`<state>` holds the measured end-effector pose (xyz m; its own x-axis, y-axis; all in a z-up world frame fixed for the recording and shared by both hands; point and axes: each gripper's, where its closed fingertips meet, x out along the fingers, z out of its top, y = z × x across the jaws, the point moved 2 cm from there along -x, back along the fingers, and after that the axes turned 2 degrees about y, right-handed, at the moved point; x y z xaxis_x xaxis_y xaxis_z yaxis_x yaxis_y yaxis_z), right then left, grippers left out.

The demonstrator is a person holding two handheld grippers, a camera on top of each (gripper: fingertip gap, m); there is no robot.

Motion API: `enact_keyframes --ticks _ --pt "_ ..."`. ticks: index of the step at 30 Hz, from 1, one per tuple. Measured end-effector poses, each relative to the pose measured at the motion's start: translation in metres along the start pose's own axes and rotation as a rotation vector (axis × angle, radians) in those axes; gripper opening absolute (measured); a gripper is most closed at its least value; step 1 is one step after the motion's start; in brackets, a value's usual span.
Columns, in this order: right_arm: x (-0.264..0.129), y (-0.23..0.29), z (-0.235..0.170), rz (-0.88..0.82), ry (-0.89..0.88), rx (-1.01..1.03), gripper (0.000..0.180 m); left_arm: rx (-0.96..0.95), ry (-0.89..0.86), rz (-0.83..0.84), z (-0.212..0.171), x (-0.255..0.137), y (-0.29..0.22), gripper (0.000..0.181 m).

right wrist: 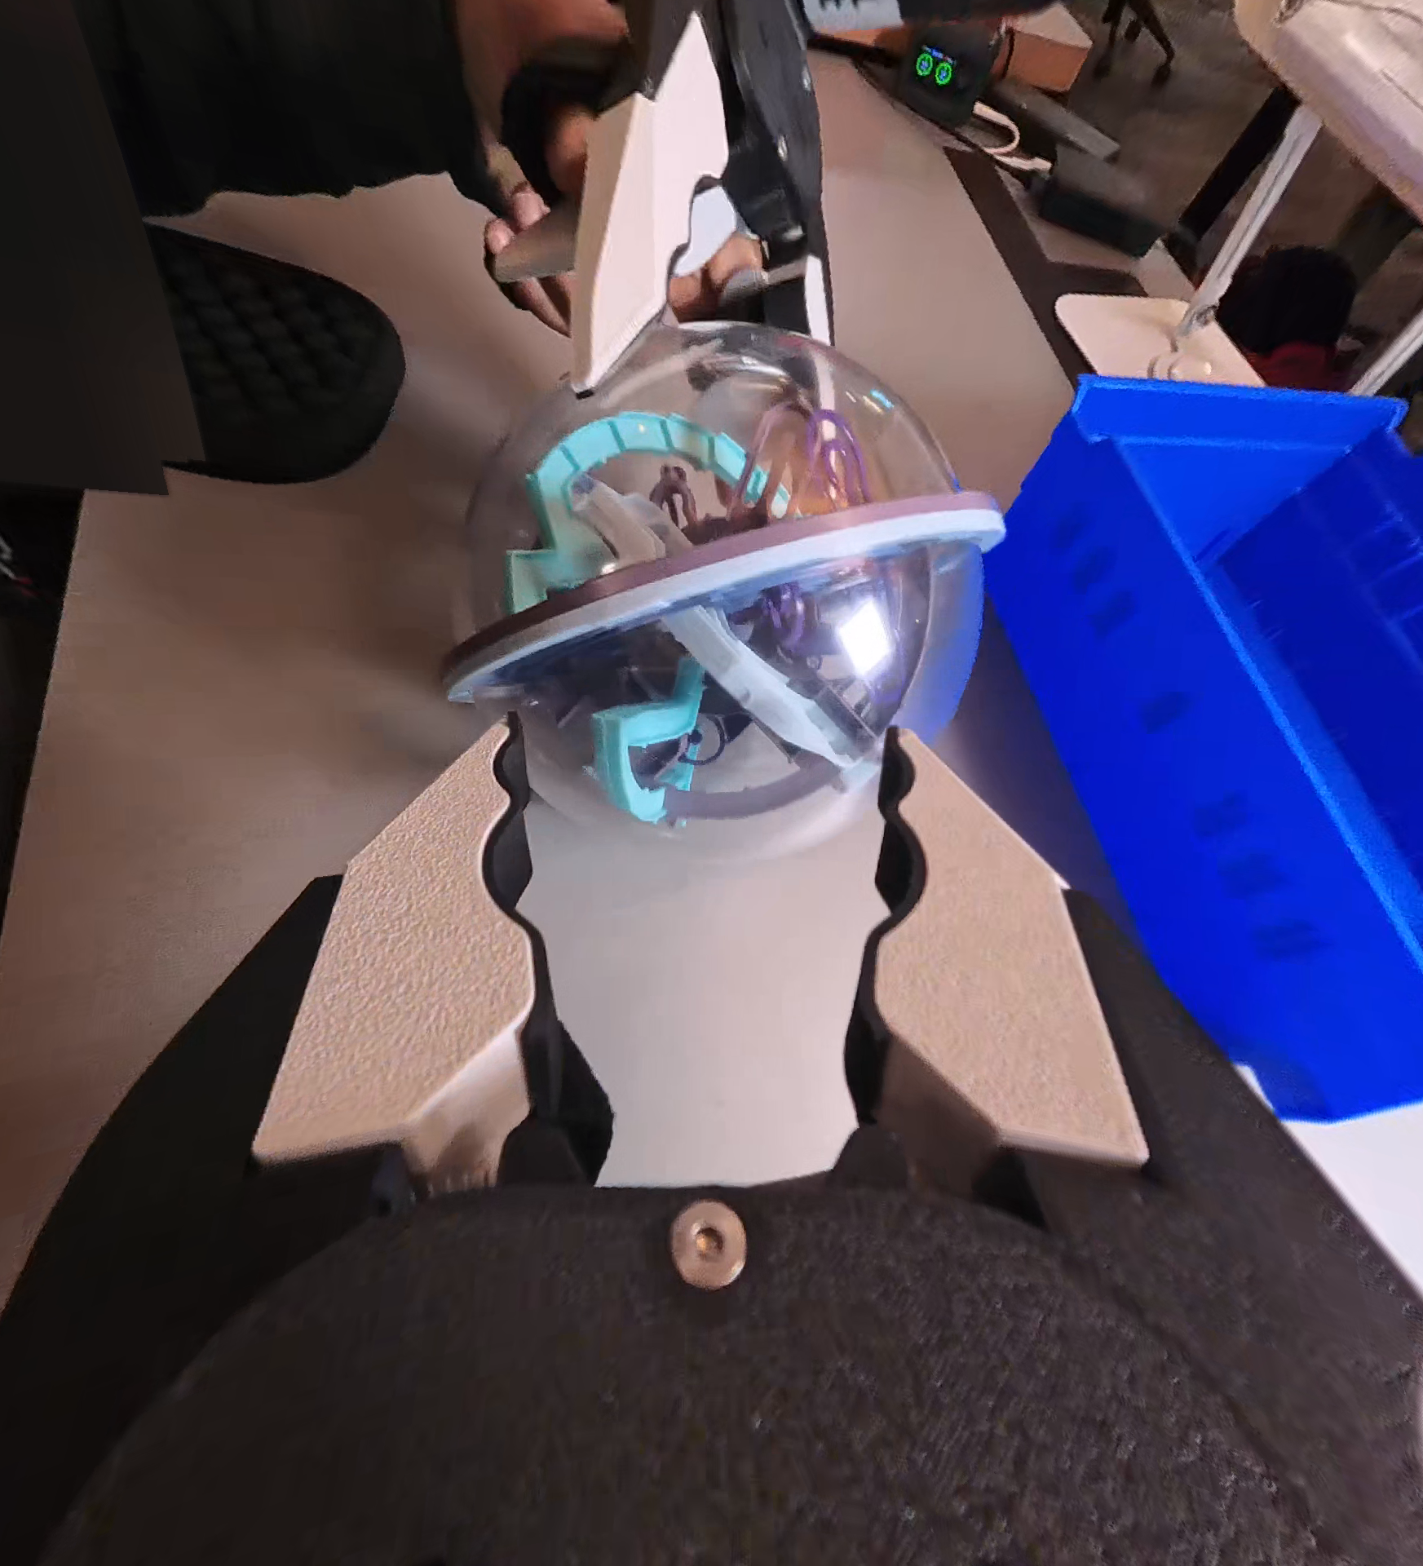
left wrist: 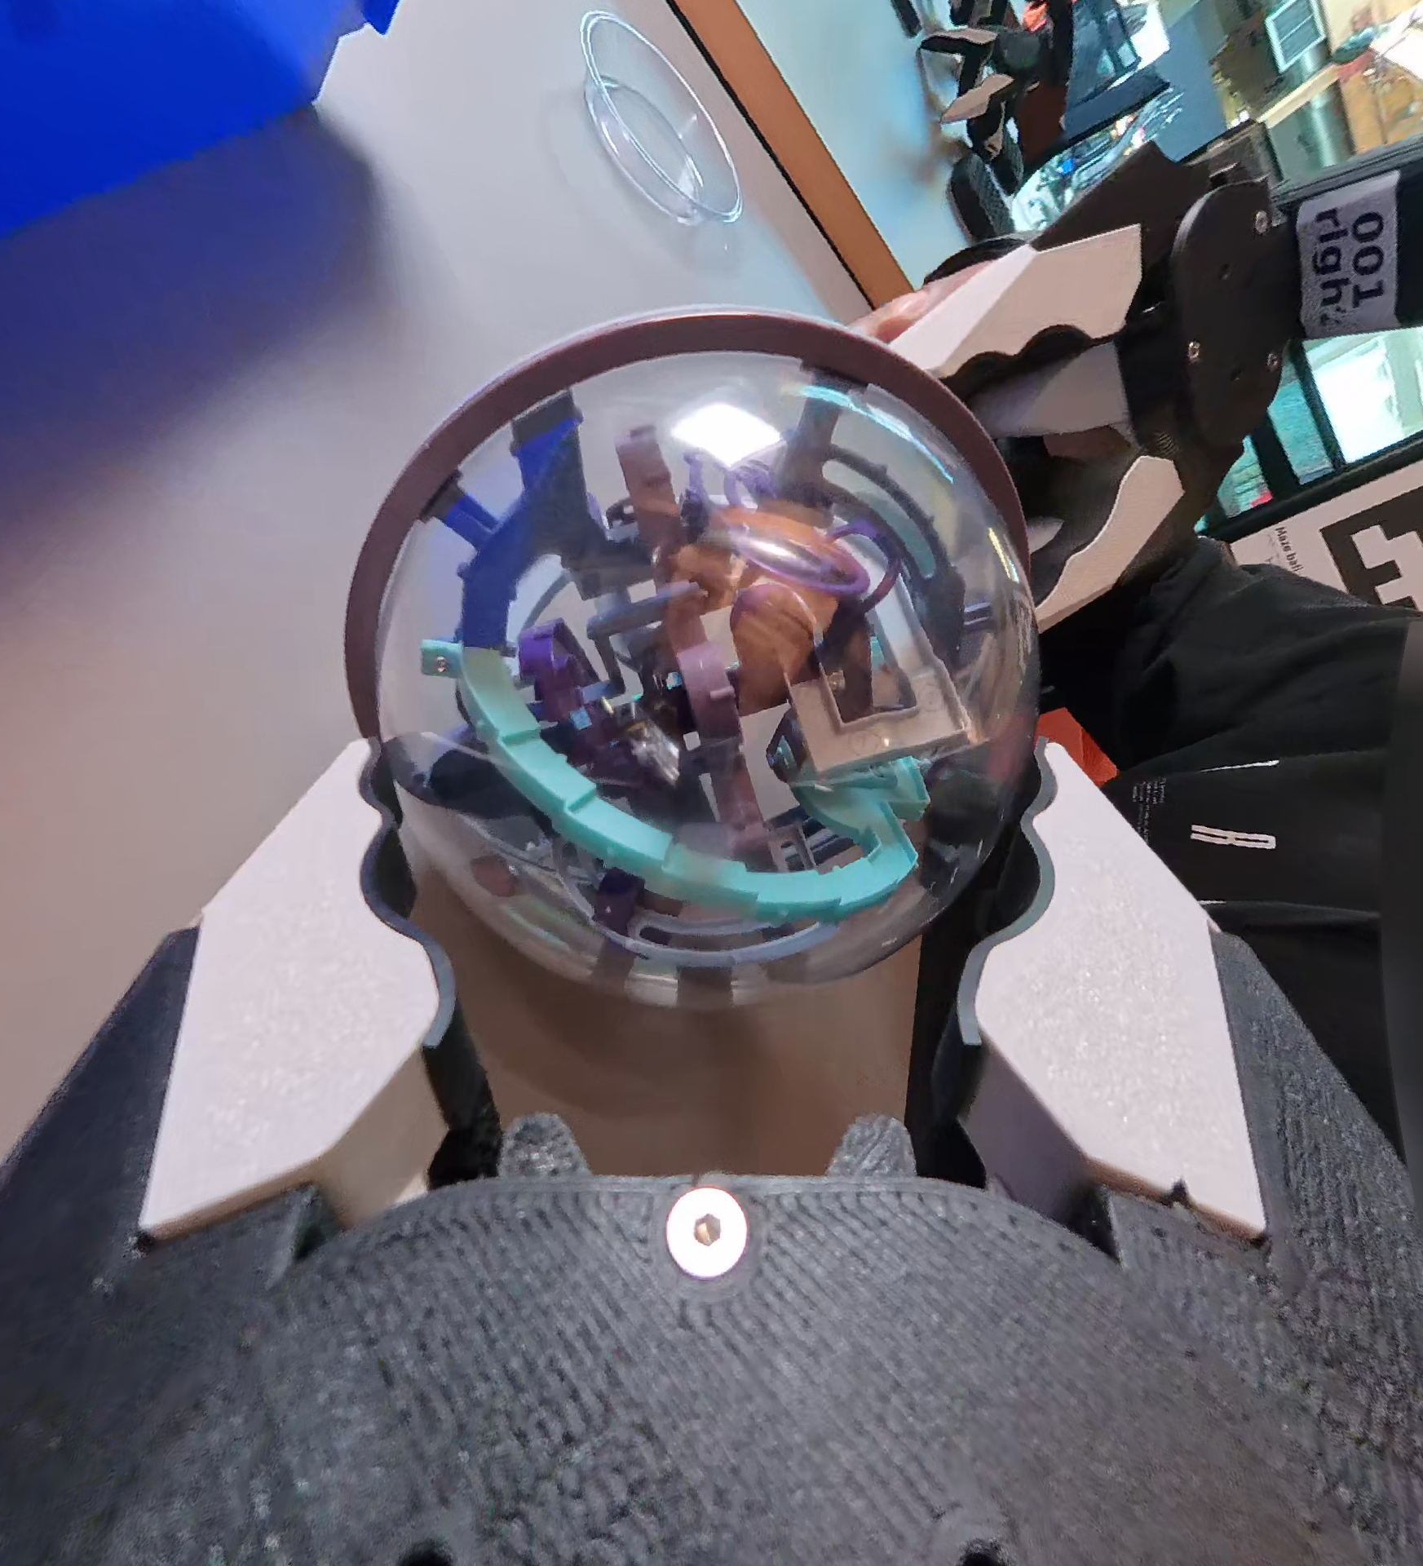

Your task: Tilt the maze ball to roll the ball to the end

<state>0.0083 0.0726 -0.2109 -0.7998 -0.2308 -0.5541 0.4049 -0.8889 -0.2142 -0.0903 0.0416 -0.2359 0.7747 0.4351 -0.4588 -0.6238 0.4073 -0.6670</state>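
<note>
The maze ball (left wrist: 691, 644) is a clear sphere with a brown ring around its middle and teal, blue, purple and orange tracks inside. My left gripper (left wrist: 708, 763) is shut on its near lower part, one white finger on each side. My right gripper (left wrist: 979, 458) grips the ball's far right side. In the right wrist view the ball (right wrist: 716, 593) sits tilted between my right gripper's (right wrist: 703, 737) fingertips, and the left gripper (right wrist: 699, 347) presses on its far top. The ball is held above the table. I cannot pick out the small ball inside.
A blue plastic bin (right wrist: 1250, 720) stands close to the right of the ball and shows in the left wrist view (left wrist: 98, 110). A clear round dish (left wrist: 657, 144) lies on the beige table (right wrist: 182, 678). A black mesh seat (right wrist: 267, 364) and a person's dark sleeve (left wrist: 1199, 720) are nearby.
</note>
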Motion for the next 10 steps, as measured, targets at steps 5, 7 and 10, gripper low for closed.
enact_keyframes --ticks 5,7,10 --pt "0.008 0.002 0.003 -0.036 0.047 -0.083 0.087 -0.051 -0.034 -0.101 0.002 -0.001 0.005 0.141" --pt "0.011 0.001 0.004 -0.045 0.054 -0.092 0.088 -0.086 -0.044 -0.155 0.003 -0.002 0.008 0.14" --pt "0.014 0.0 0.006 -0.043 0.054 -0.077 0.09 -0.133 -0.076 -0.21 0.005 -0.002 0.011 0.14"
